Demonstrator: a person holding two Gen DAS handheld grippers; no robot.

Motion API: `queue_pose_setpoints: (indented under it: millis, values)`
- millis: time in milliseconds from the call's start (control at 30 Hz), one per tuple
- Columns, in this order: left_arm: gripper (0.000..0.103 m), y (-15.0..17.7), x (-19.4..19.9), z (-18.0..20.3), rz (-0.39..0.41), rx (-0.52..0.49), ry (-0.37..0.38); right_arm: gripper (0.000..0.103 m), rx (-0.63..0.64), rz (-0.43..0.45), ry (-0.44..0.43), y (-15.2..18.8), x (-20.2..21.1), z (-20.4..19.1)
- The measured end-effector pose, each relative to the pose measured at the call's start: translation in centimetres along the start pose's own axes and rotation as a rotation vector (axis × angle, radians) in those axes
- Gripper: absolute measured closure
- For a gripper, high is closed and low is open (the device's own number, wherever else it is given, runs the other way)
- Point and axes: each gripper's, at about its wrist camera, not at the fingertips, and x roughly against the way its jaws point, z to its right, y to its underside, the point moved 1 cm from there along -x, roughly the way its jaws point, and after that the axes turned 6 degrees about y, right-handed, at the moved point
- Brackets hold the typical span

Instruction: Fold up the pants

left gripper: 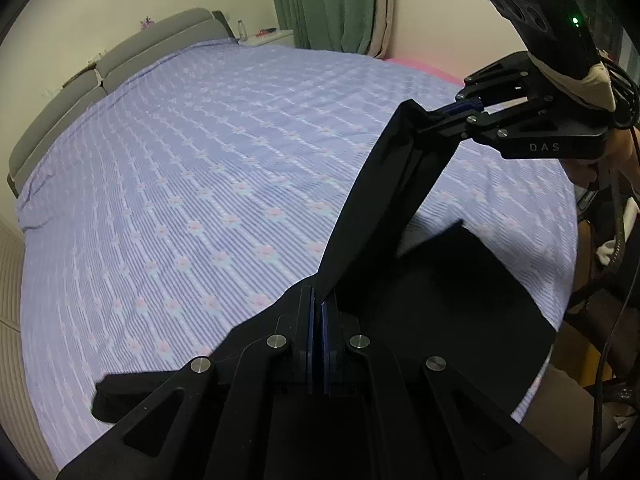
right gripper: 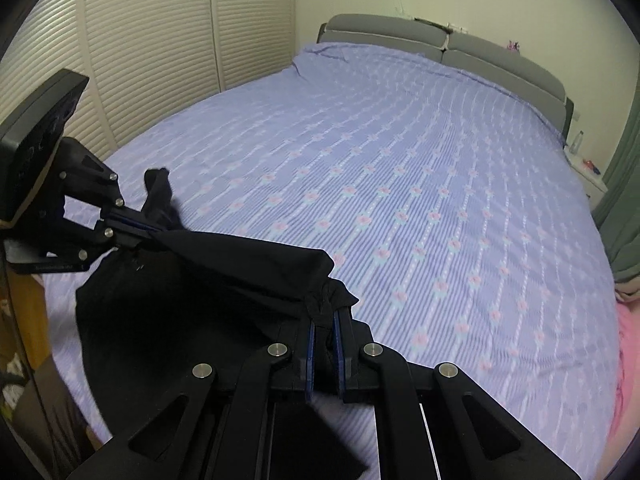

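Pants point(right gripper: 208, 276) are held pinched at both ends, left claw point(left gripper: 320, 304) and right claw point(right gripper: 323, 316) each closed on black cloth, fabric stretched claw to claw above the near edge of the bed point(right gripper: 420, 168), remainder draped onto it.

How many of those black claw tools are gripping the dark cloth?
2. The left gripper clamps one end of the pants; the right gripper clamps the other.

A striped lilac bedspread point(left gripper: 200, 184) meets a grey headboard point(right gripper: 500, 60), perhaps padded.
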Motion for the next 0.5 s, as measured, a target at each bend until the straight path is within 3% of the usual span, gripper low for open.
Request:
queue_pose_setpoints:
  millis: [233,500]
  values:
    - [0.098,4.1,0.2,5.7,0.027,0.000,-0.004,0.095,-0.008,0.012,0.013,6.1,4.0,-2.9]
    - [0.098,8.9,0.1,10.8,0.069,-0.008,-0.004,0.095,-0.010,0.014,0.035,13.3,5.7,-6.0]
